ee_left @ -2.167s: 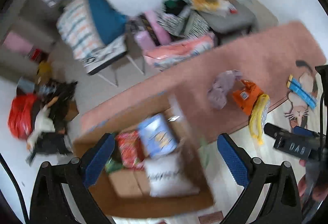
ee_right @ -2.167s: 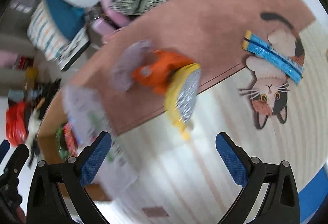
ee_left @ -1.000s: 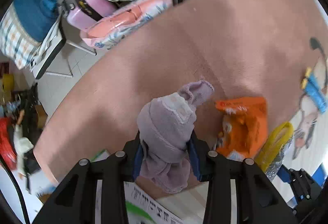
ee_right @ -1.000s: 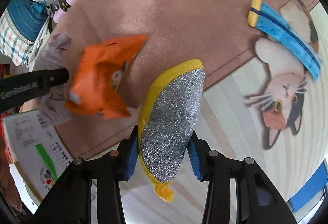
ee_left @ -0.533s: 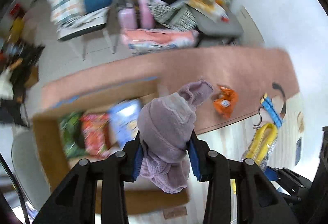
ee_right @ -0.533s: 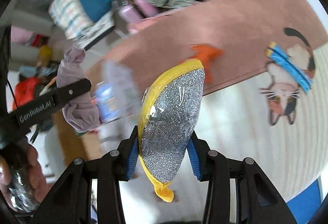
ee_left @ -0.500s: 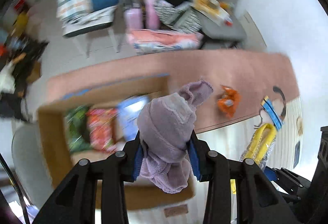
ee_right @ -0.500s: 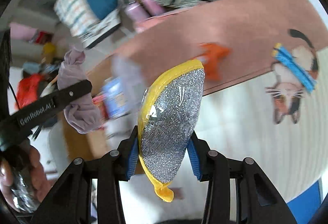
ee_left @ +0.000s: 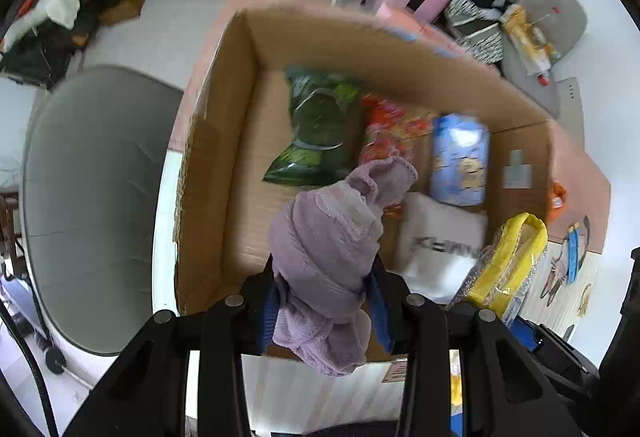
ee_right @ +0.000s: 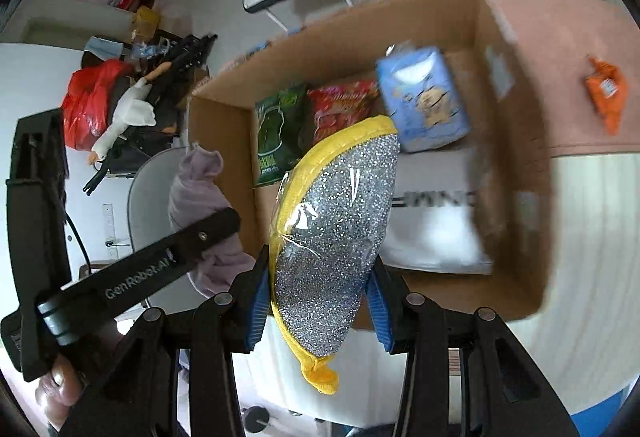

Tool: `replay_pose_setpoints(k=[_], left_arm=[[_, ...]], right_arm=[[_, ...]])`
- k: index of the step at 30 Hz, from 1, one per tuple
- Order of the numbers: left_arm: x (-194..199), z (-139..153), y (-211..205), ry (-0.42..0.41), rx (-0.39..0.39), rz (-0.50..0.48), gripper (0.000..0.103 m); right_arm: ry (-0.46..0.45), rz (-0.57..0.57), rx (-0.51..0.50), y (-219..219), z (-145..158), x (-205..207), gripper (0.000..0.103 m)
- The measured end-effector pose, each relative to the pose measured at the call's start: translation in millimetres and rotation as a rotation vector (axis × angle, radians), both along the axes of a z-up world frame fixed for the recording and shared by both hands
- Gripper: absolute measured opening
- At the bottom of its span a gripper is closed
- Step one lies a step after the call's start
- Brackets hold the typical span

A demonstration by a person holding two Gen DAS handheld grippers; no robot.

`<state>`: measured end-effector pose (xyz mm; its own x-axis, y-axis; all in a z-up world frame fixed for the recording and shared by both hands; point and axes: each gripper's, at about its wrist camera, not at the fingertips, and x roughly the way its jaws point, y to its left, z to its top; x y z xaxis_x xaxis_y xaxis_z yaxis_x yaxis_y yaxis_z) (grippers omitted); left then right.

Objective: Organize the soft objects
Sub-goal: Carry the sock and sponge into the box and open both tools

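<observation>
Left tongs [ee_left: 322, 299] clamp lilac cloth [ee_left: 332, 257], right tongs [ee_right: 316, 301] clamp glitter pouch [ee_right: 332, 237] over part-filled cardboard box [ee_left: 208, 173]; orange packet [ee_right: 606, 91] remains outside.

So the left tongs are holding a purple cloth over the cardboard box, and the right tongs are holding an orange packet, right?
Not quite. The left tongs do hold the purple cloth over the cardboard box, but the right tongs hold a silver glittery pouch with yellow trim, as the right wrist view shows. The orange packet lies on the pink rug.
</observation>
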<state>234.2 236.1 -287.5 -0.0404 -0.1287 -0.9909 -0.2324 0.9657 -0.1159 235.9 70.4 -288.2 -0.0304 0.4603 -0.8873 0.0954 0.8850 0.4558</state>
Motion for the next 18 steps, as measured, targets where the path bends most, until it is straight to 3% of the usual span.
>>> replay_pose_setpoints(k=[7,11,12,13,15,18], left_arm=[[5,-32,13,0.081,-0.003,-0.004,0.036],[2,-42,19,0.108,-0.001,-0.01,0.041],[1,-43,22,0.115,-0.017,0.003,0.046],[1,-44,24,0.114,-0.023,0.01,0.051],[0,-41,27,0.094,0.003,0.008,0.076],[-5,-33,27,0.083,-0.005,0.0,0.081]], right_arm=[[0.045,-0.012,-0.034,23,-45,8,0.046],[0.087,0.013,-0.051,28,-68,14,0.056],[0.092,0.014,-0.06,27,-71,14,0.06],[0.092,0.013,-0.079,25,-73,14,0.071],[0.084,0.015,-0.099,22,-73,15,0.082],[0.071,0.022,-0.116,18,-70,15,0.085]])
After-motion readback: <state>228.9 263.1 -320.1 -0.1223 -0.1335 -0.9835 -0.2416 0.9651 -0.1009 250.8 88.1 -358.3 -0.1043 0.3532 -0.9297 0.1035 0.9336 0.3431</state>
